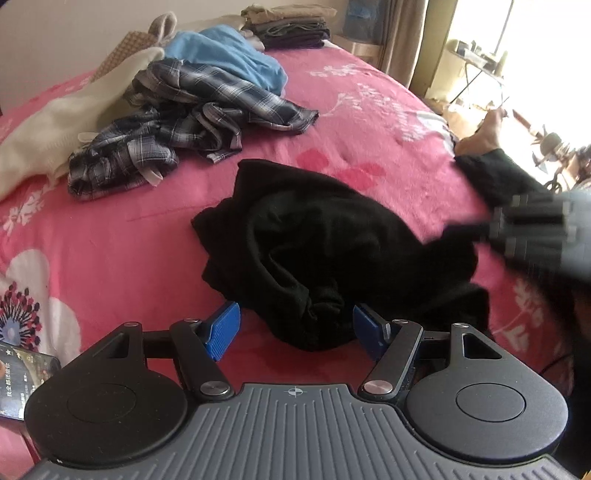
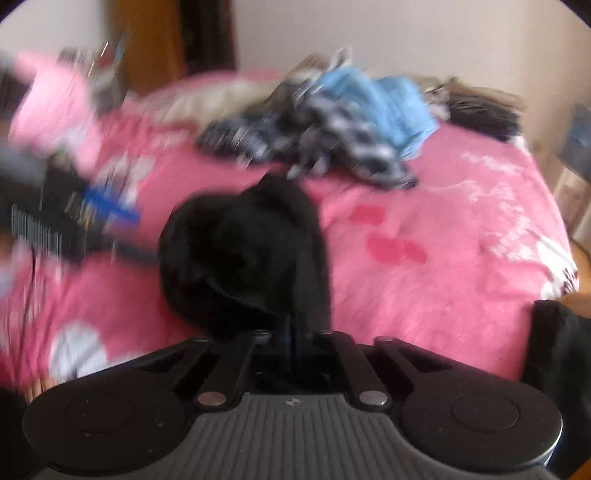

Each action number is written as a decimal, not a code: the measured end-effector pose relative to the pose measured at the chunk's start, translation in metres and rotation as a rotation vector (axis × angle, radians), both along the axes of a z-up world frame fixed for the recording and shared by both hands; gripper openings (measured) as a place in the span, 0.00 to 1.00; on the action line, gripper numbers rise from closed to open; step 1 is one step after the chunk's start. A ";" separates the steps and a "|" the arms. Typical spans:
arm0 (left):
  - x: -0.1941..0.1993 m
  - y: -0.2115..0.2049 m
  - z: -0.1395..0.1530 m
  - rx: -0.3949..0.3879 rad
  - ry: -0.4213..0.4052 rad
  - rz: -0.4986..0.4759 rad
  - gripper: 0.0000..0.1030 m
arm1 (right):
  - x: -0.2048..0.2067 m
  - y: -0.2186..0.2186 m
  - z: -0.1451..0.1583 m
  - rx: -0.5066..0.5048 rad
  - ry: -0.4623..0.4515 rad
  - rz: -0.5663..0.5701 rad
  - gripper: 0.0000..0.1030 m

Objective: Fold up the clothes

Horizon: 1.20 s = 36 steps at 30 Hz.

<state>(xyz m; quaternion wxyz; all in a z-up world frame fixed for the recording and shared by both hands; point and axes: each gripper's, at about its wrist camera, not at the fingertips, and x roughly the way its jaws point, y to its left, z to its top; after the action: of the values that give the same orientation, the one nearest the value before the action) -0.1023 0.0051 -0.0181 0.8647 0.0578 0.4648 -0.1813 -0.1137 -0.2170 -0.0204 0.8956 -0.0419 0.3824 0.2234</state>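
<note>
A crumpled black garment point(image 1: 332, 240) lies in the middle of the pink flowered bedspread point(image 1: 369, 110). My left gripper point(image 1: 295, 332) stands open low over its near end. A bunched fold sits between the blue pads point(image 1: 221, 332), and the left pad is clear of the cloth. My right gripper point(image 2: 291, 325) is shut, its pads together on an edge of the black garment point(image 2: 243, 251). From the left wrist view that right gripper point(image 1: 465, 230) shows blurred at the right, with black cloth at its tip. The right wrist view shows the left gripper point(image 2: 110, 214) as a blur at the left.
A heap of unfolded clothes lies farther back: a plaid garment point(image 1: 177, 118), a blue one point(image 1: 236, 59) and a cream one point(image 1: 62, 125). A folded stack point(image 1: 291, 26) sits at the far edge. A phone point(image 1: 26, 373) lies near left. A person's black-clad limb point(image 1: 495, 177) rests at the bed's right edge.
</note>
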 end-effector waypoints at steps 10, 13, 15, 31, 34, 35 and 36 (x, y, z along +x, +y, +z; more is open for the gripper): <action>-0.013 -0.026 0.008 0.093 -0.034 0.065 0.65 | 0.017 -0.059 0.010 0.242 0.010 -0.243 0.00; -0.014 -0.025 0.017 0.130 -0.034 0.149 0.65 | 0.015 -0.059 0.014 0.221 0.009 -0.237 0.00; -0.015 -0.023 0.023 0.135 -0.034 0.188 0.65 | 0.013 -0.056 0.018 0.212 0.000 -0.242 0.00; -0.021 -0.003 0.042 0.211 -0.111 0.310 0.66 | 0.018 -0.062 0.019 0.294 -0.001 -0.232 0.00; -0.015 -0.008 0.037 0.199 -0.120 0.349 0.66 | 0.015 -0.073 0.020 0.307 0.008 -0.242 0.00; -0.017 -0.012 0.037 0.204 -0.137 0.351 0.66 | 0.014 -0.076 0.020 0.312 0.012 -0.245 0.00; -0.018 -0.016 0.038 0.205 -0.153 0.349 0.66 | 0.012 -0.078 0.021 0.314 0.009 -0.250 0.00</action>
<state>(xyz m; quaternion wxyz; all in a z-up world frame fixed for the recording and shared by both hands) -0.1205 -0.0109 0.0203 0.9054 0.0779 0.4166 0.0243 -0.1014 -0.2952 0.0002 0.9101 0.1470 0.3493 0.1674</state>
